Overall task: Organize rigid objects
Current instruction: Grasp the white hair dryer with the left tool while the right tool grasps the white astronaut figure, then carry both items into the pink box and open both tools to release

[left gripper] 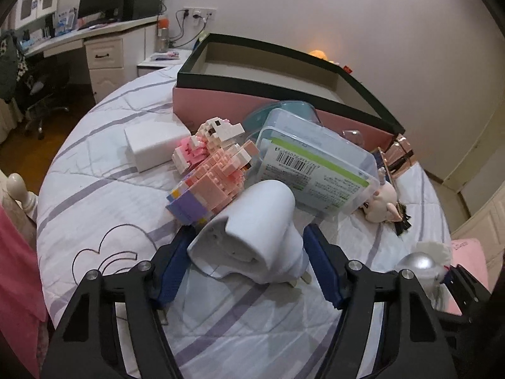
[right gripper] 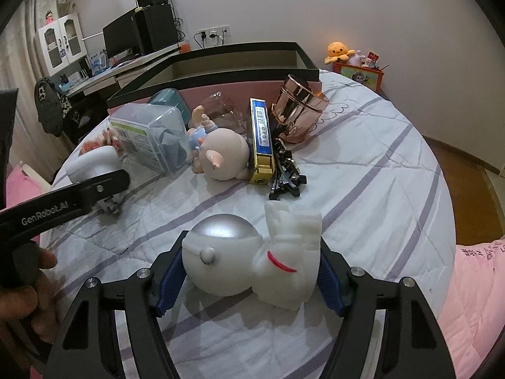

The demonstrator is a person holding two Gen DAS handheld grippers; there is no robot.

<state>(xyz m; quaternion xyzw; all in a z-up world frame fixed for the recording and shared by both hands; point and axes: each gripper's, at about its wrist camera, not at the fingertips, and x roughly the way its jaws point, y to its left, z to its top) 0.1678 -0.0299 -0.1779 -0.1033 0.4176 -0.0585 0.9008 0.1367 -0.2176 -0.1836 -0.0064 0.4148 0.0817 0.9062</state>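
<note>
**Grabbing Two Toys on the Bed**

Squeezing from both sides, the right gripper point(right gripper: 251, 273) has its blue pads point(right gripper: 170, 279) on a white astronaut toy point(right gripper: 249, 259) with a shiny silver helmet. The toy lies on its side on the striped bed cover point(right gripper: 363, 170), and the jaws stand about half way apart around it.

The left gripper point(left gripper: 244, 263) has a white plug-shaped thing point(left gripper: 252, 237) between its blue pads point(left gripper: 322, 268). One pad looks pressed on it. At the other pad I cannot tell if there is a small gap.

The big pink box point(right gripper: 227, 63) with the dark rim sits open at the back of the bed. Both toys are well in front of the box. Closer to the box lies a pile of things: a pink block toy point(left gripper: 211, 173), a clear plastic case point(left gripper: 315, 170), a pig doll point(right gripper: 221, 154), a blue and gold pack point(right gripper: 261, 139) and a shiny copper cup point(right gripper: 298, 110). The cup is just beside the box's front wall. A small white box point(left gripper: 156, 145) sits alone, in front of the pink box.
</note>
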